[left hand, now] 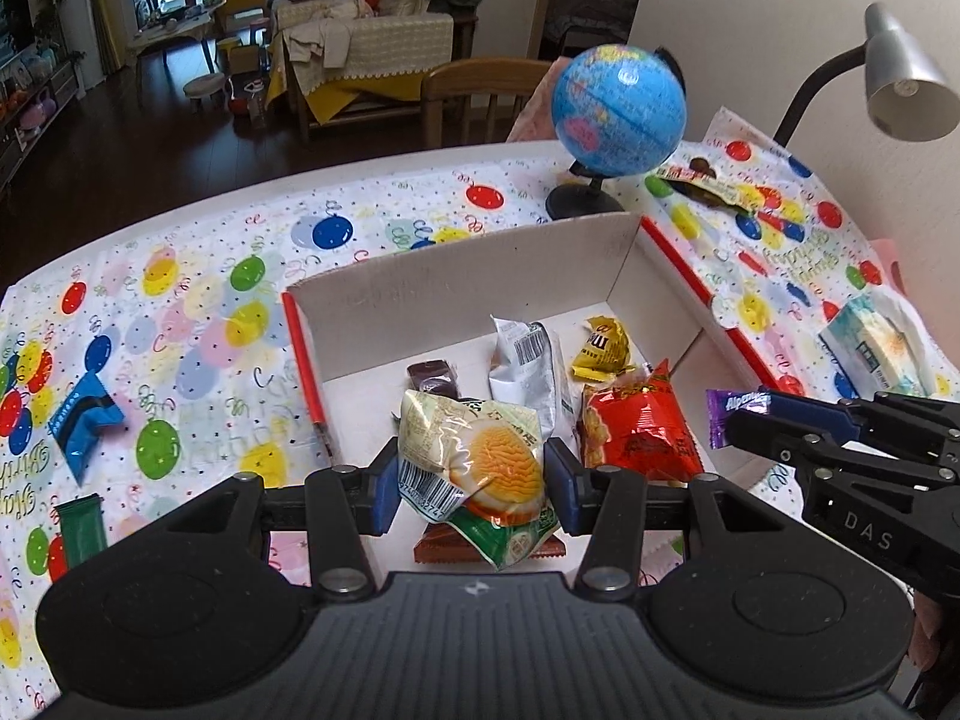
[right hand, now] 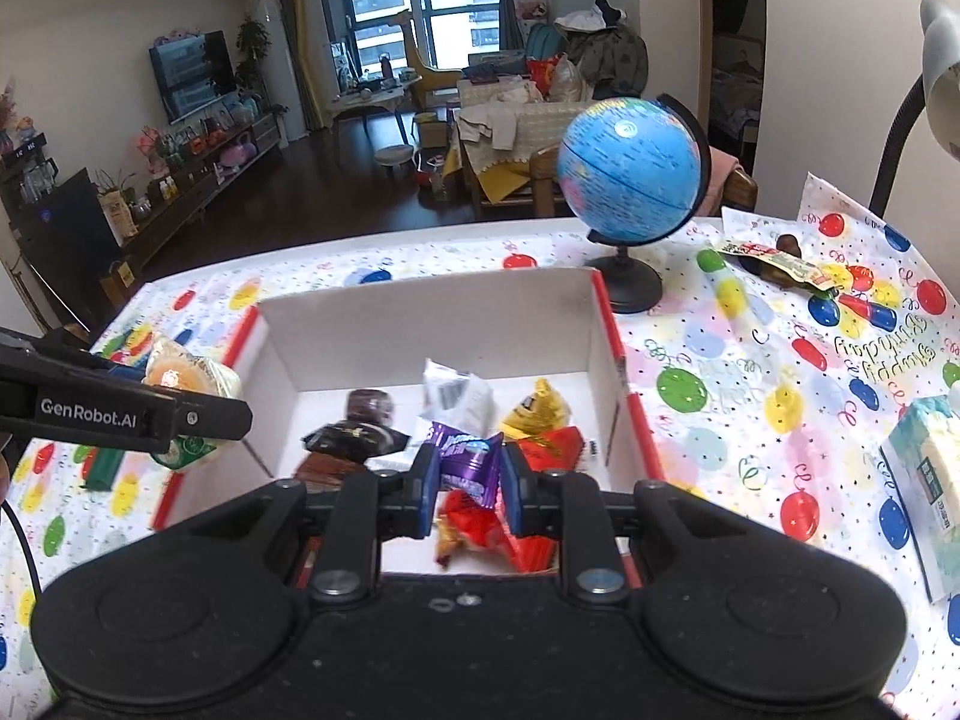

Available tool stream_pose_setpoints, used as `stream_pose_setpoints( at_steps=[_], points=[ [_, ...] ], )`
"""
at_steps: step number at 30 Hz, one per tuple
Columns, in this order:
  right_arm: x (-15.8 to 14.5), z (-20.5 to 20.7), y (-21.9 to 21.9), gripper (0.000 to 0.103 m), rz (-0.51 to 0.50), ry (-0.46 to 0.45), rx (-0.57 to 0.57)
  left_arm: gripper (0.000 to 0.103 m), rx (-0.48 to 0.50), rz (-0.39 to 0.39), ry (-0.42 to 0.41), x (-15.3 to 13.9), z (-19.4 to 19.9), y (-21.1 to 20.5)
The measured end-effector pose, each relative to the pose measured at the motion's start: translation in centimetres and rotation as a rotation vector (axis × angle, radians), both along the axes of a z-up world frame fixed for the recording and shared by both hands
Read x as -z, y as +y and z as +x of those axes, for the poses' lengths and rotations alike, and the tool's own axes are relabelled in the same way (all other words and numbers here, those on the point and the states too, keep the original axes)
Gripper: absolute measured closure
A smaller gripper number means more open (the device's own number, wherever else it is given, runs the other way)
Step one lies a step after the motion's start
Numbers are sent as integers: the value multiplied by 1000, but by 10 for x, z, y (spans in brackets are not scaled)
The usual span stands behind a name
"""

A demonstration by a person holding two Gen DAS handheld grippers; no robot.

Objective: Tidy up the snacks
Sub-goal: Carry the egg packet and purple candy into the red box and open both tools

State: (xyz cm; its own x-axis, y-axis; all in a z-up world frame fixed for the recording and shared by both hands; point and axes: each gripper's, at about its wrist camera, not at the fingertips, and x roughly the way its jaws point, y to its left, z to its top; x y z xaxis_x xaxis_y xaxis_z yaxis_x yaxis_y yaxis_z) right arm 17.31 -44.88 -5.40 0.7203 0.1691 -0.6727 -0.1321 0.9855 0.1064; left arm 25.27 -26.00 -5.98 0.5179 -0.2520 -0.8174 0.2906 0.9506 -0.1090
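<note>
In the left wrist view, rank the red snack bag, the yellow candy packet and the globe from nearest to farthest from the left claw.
1. Red snack bag: in the box, just right of the left claw.
2. Yellow candy packet: deeper in the box, right side.
3. Globe: on the table beyond the box's far wall.

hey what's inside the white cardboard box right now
Loose in the white cardboard box: a red packet, a yellow wrapper, a silver sachet and dark chocolate pieces. The held egg-print packet and purple candy cover the near floor.
</note>
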Motion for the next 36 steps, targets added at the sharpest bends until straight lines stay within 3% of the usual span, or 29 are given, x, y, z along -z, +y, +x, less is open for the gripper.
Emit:
stream_pose_setpoints(
  at_steps=[18,36],
  points=[
    [37,66,-18,83,-24,70,-15,54,-26,80,64,46,63,-27],
    [51,79,-15,78,-19,120,-28,50,-7,124,123,74,73,-39]
  ],
)
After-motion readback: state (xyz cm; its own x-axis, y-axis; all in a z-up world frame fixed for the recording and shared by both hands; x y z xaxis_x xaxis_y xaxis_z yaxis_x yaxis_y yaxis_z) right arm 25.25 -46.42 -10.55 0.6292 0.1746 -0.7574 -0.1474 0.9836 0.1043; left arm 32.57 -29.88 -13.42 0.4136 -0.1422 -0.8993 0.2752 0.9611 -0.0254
